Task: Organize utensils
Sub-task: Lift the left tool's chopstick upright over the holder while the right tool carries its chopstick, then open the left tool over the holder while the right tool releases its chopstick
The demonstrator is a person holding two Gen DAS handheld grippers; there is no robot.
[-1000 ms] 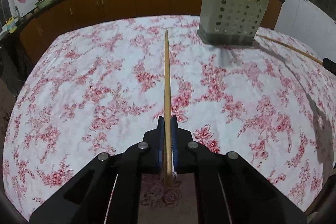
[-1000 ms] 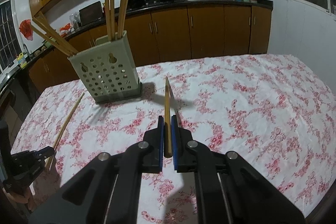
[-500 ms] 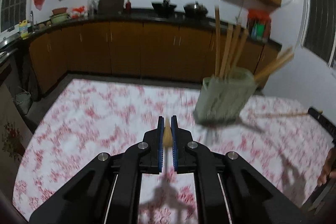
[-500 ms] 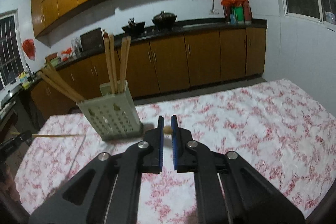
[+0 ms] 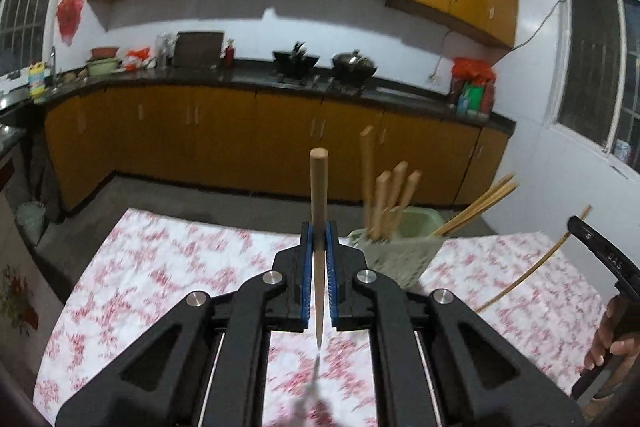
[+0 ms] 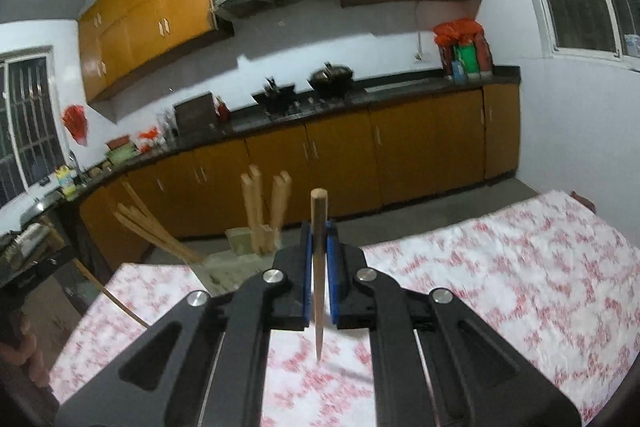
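- Wooden chopstick stands clamped upright in the left gripper, jaws closed tight on it, blunt end up.
- Right gripper pinches a second chopstick the same way, jaws fully closed on it.
- Pale green holder with more chopsticks stands on the flowered surface, just beyond both grippers: right of the left one, left of the right one.

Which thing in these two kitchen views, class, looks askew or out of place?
In the green utensil holder one bunch of chopsticks stands nearly upright, but another bunch leans far out over its rim. Nothing is spilled or broken. Each gripper grips one chopstick.
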